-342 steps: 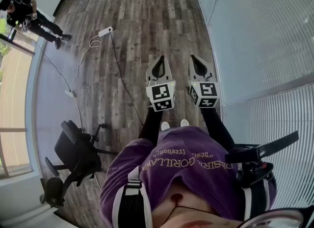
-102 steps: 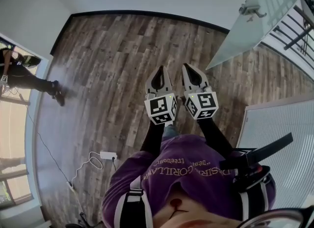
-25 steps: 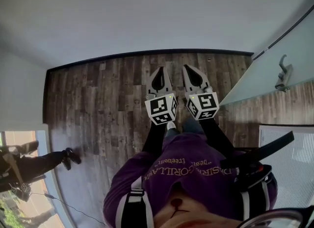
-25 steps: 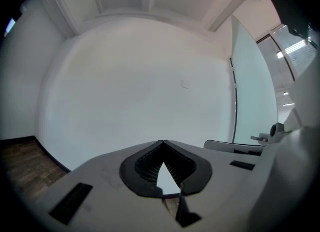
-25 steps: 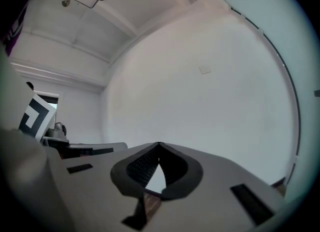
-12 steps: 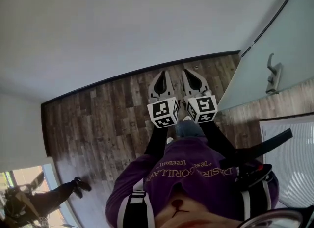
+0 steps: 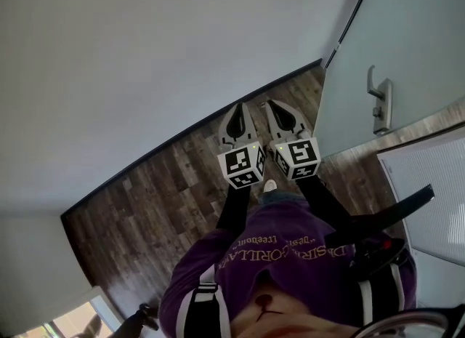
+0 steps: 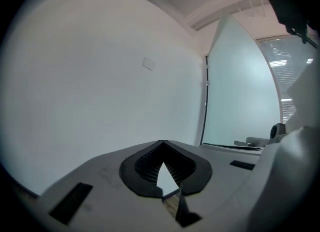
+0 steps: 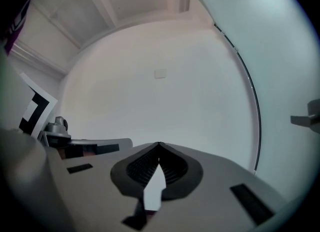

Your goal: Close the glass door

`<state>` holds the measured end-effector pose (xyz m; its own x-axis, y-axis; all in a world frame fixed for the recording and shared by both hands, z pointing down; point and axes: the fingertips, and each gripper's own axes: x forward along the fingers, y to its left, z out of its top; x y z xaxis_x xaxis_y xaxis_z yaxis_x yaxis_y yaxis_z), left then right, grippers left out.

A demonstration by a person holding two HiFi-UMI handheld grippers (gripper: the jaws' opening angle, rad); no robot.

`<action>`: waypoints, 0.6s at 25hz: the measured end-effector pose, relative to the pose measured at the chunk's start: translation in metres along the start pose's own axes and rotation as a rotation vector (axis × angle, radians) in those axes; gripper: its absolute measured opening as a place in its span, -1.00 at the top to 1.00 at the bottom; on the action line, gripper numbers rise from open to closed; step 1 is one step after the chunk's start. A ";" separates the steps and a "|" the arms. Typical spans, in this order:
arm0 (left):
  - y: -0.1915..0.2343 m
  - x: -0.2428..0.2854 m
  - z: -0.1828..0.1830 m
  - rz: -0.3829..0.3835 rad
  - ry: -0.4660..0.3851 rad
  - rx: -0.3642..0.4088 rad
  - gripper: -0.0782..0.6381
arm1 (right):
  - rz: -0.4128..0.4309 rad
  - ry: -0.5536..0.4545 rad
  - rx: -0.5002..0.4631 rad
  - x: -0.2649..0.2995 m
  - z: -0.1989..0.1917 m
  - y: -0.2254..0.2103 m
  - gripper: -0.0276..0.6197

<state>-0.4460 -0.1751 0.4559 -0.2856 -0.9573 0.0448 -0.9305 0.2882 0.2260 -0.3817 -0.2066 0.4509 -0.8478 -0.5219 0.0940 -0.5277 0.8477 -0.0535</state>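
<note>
At far right, the glass door (image 7: 407, 38) seems not yet closed, its handle (image 7: 381, 100) untouched. Near it, the left gripper (image 7: 237, 108) and right gripper (image 7: 270, 105) are pressed together, empty.

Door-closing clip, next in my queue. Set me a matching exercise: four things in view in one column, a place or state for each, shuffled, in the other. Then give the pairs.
Things
1. frosted glass door
2. silver metal lever handle
3. dark wood-plank floor
4. grey two-jaw left gripper

Places or states
A. jaws shut, nothing between them
B. fixed on the door's face
C. underfoot, in brown boards
D. large pale panel at the head view's upper right

Pairs: 1-D, 2-B, 3-C, 4-A
</note>
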 end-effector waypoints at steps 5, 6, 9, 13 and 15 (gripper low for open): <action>-0.037 0.037 -0.014 -0.095 0.047 0.002 0.78 | -0.115 -0.001 0.009 -0.010 0.001 -0.052 0.94; -0.044 0.042 -0.017 -0.116 0.056 0.004 0.78 | -0.141 -0.001 0.000 -0.012 0.001 -0.060 0.94; -0.067 0.061 -0.022 -0.196 0.071 0.015 0.78 | -0.234 -0.006 -0.007 -0.021 0.002 -0.090 0.94; -0.104 0.086 -0.023 -0.318 0.087 0.029 0.78 | -0.356 -0.018 0.005 -0.033 0.007 -0.127 0.94; -0.121 0.098 -0.024 -0.372 0.100 0.034 0.78 | -0.406 -0.026 0.010 -0.038 0.011 -0.143 0.94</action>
<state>-0.3559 -0.3048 0.4566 0.0950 -0.9936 0.0608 -0.9739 -0.0801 0.2126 -0.2744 -0.3092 0.4442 -0.5718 -0.8161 0.0843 -0.8200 0.5717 -0.0266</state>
